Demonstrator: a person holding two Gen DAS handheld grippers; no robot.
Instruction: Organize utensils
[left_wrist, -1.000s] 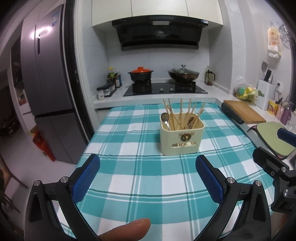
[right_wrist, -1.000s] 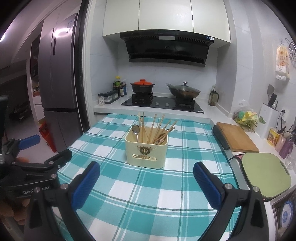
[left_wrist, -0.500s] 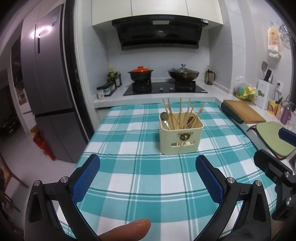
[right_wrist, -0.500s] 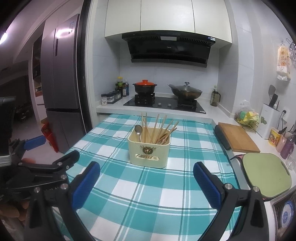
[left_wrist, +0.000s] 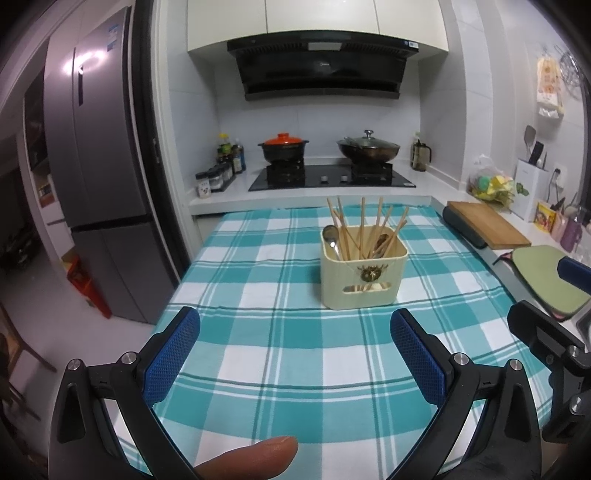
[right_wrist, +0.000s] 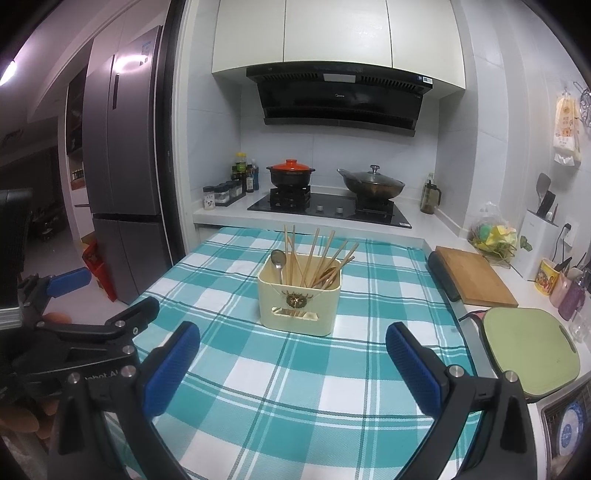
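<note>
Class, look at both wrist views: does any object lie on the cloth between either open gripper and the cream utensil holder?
Nothing visible does. Only bare checked tablecloth lies between the left gripper, the right gripper and the utensil holder.

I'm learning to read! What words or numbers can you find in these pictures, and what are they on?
"ebot.AI", partly hidden: white letters on the left gripper body, in the right wrist view.
Range hood: small grey logo, too blurred to read.
Fridge: blue sticker, too small to read.
Hanging packet: print too blurred.
Cream utensil holder: only a gold emblem, no words.
</note>
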